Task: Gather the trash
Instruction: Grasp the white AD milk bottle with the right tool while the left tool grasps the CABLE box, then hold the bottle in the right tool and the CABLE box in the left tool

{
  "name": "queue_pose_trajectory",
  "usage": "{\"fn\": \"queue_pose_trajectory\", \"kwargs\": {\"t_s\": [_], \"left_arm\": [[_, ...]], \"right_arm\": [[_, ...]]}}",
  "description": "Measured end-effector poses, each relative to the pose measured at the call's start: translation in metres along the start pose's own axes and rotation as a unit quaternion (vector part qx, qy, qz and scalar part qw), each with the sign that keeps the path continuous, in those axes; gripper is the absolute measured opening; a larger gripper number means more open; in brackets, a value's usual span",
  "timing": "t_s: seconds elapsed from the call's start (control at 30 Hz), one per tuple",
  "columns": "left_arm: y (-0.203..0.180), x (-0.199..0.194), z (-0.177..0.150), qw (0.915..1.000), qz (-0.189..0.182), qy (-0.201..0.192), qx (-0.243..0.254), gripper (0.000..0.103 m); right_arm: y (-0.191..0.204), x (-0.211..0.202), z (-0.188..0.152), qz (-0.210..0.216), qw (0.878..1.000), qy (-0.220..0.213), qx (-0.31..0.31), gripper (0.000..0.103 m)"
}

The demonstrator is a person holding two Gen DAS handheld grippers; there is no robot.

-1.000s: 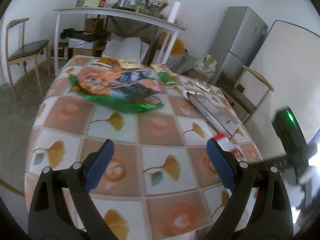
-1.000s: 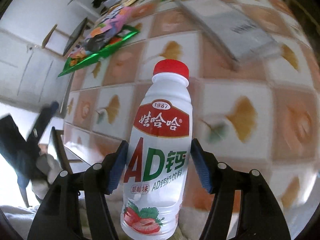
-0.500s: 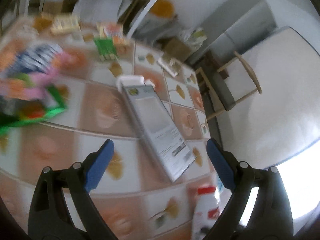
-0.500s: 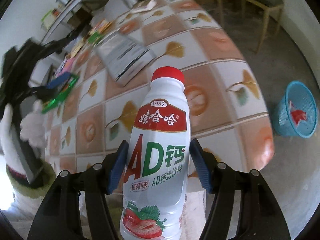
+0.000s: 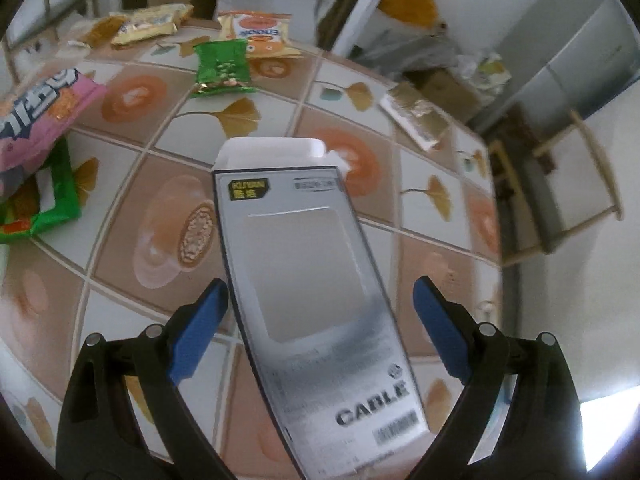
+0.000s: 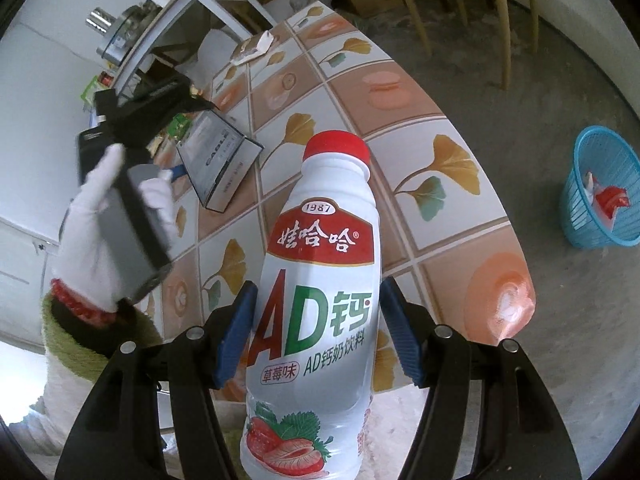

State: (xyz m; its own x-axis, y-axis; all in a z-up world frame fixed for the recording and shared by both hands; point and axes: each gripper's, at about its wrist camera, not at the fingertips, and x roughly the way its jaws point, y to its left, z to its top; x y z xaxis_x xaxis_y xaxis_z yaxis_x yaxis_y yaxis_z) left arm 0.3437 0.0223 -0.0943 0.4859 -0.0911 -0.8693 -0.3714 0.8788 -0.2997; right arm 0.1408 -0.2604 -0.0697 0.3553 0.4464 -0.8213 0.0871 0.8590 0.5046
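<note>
Right now the right gripper (image 6: 316, 344) has its fingers pinching a white milk-drink bottle (image 6: 320, 280) with a red cap, held upright between the blue pads, above the near edge of the bench (image 6: 400, 92). Left gripper (image 5: 320, 332) has fingers spread wide, a flat grey cable box (image 5: 308, 280) lying on the bench between them; the left pad looks just beside the box's edge, the right pad apart from it, so no grip yet. In the right wrist view a white-gloved hand (image 6: 104, 236) holds that left gripper over the box.

Progress, as a judgement: early to middle. A blue basket (image 6: 600, 192) on the floor, right of and beyond the right fingers, already holds something red and white. The bottle is picked but not dropped. Left to do: the box, a green snack packet (image 5: 222, 66), an orange packet (image 5: 260, 34), yellow wrappers (image 5: 148, 24), a big pink bag (image 5: 36, 108) left of the left fingers, a small foil wrapper (image 5: 416, 120).

Room: bench corner sits close below the bottle; bare floor between it and the basket, a chair (image 6: 468, 0) farther off.
</note>
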Motion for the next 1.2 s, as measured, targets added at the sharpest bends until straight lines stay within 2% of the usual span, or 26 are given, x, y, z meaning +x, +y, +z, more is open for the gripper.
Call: {"fn": "queue_pose_trajectory", "kwargs": {"t_s": [0.1, 0.13, 0.27, 0.37, 0.5, 0.63, 0.83, 0.93, 1.0, 1.2], "left_arm": [[-0.004, 0.009, -0.002, 0.9993, 0.026, -0.006, 0.027, 0.09], [-0.008, 0.01, -0.003, 0.9982, 0.031, -0.01, 0.05, 0.09], [-0.005, 0.003, -0.01, 0.9951, 0.007, -0.011, 0.098, 0.089], [0.006, -0.007, -0.018, 0.9934, -0.011, -0.009, 0.114, 0.082], [0.025, -0.021, -0.035, 0.9891, -0.033, 0.0, 0.143, 0.081], [0.051, -0.041, -0.058, 0.9815, -0.067, -0.001, 0.179, 0.081], [0.092, -0.074, -0.098, 0.9634, -0.102, 0.007, 0.248, 0.081], [0.11, -0.085, -0.112, 0.9611, -0.103, 0.005, 0.256, 0.085], [0.12, -0.09, -0.118, 0.9629, -0.096, -0.002, 0.252, 0.088], [0.123, -0.091, -0.12, 0.9651, -0.085, -0.002, 0.247, 0.094]], "right_arm": [[0.001, 0.0, -0.001, 0.001, 1.0, -0.002, -0.002, 0.062], [0.001, 0.0, 0.0, 0.0, 1.0, -0.003, -0.003, 0.062], [-0.001, 0.001, 0.0, 0.003, 1.0, -0.005, -0.006, 0.062], [-0.003, 0.0, -0.001, 0.009, 1.0, -0.003, -0.002, 0.062], [-0.003, 0.001, 0.0, 0.009, 1.0, -0.002, -0.001, 0.062], [-0.002, 0.002, 0.001, 0.007, 1.0, -0.005, -0.001, 0.062], [0.006, 0.003, 0.0, -0.007, 1.0, -0.005, -0.013, 0.062], [0.012, 0.005, 0.0, -0.01, 1.0, -0.002, -0.017, 0.062], [0.017, 0.007, 0.0, -0.01, 1.0, 0.001, -0.022, 0.062], [0.042, 0.022, 0.003, -0.012, 0.999, 0.017, -0.049, 0.062]]}}
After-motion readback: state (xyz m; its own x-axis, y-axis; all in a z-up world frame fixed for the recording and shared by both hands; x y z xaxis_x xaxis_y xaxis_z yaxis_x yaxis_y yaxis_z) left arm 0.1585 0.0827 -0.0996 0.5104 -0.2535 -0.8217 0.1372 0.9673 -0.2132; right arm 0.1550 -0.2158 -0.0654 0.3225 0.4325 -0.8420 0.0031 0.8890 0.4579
